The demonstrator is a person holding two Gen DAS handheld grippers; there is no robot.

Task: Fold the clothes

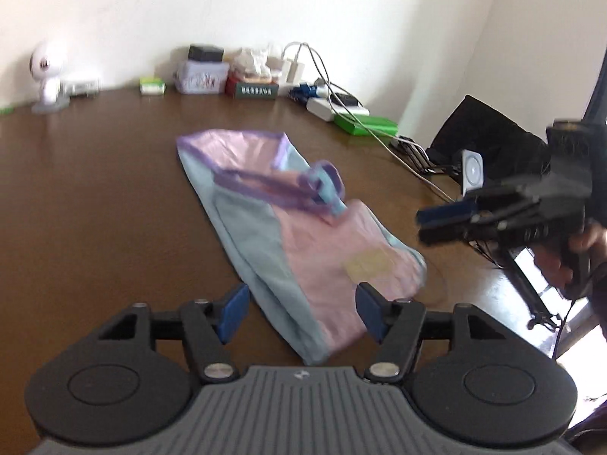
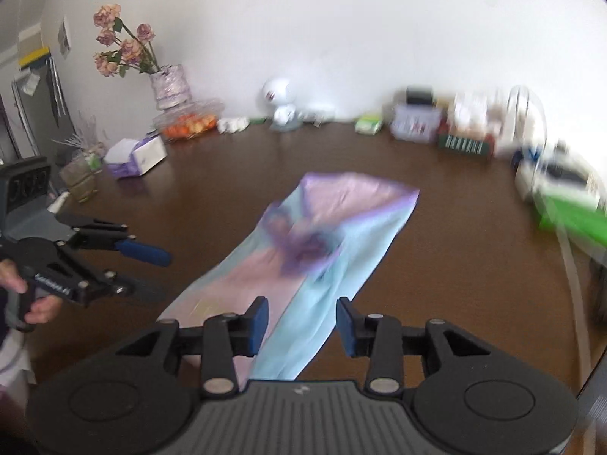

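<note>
The left hand-held gripper stands spread, empty, over the near end of the garment, a pink-and-blue top folded lengthwise on the brown table. The right hand-held gripper is likewise parted. Light, limp cloth; pinch its hem corners.

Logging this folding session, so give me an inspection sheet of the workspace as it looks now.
Surface: dark brown table, bare around the garment.
Job's things: pink and blue garment, folded into a long strip, lying flat.
Clutter: boxes and a tin along the wall; tissue box; flower vase.
Grippers: left hand-held gripper open, empty; right hand-held gripper open, empty.
Cables: white cables trailing across the table's far right.
Surroundings: white walls; small white camera.
</note>
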